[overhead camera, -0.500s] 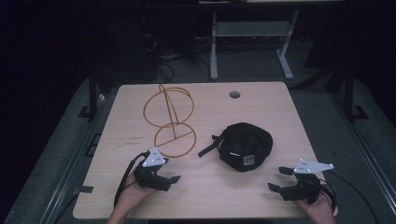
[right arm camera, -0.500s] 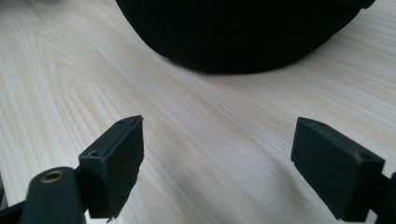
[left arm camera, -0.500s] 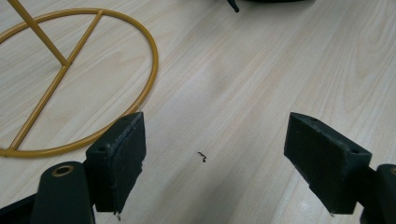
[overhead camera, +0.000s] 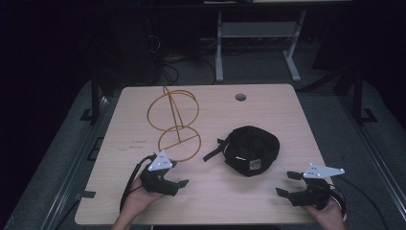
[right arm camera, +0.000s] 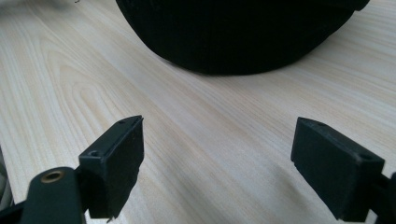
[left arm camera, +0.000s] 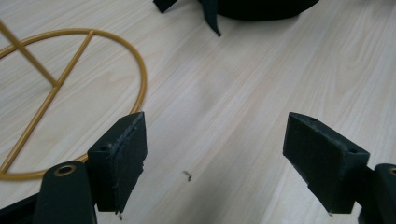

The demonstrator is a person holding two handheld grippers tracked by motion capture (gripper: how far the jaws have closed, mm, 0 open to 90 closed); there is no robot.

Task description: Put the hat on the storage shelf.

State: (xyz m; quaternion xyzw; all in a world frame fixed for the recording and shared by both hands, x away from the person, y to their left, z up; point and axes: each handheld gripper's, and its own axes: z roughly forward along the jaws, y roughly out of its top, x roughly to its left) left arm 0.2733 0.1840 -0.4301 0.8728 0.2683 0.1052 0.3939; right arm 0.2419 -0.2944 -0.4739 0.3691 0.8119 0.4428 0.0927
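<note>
Resting on table [overhead camera: 268,115] | left tool [overhead camera: 178,183] wide | right tool [overhead camera: 286,183] wide | cap [overhead camera: 251,149] label unreadable

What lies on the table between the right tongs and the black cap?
Nothing visible. The right tongs are open, and bare table runs from them to the black cap. The wire stand is off toward the left tongs.

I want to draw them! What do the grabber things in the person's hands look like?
Both are black. The left gripper and the right gripper each have two chunky black jaws with flat pads, a grey three-cornered plate on top, and a black cable trailing behind. The hands are bare, with no gloves or sleeves visible.
</note>
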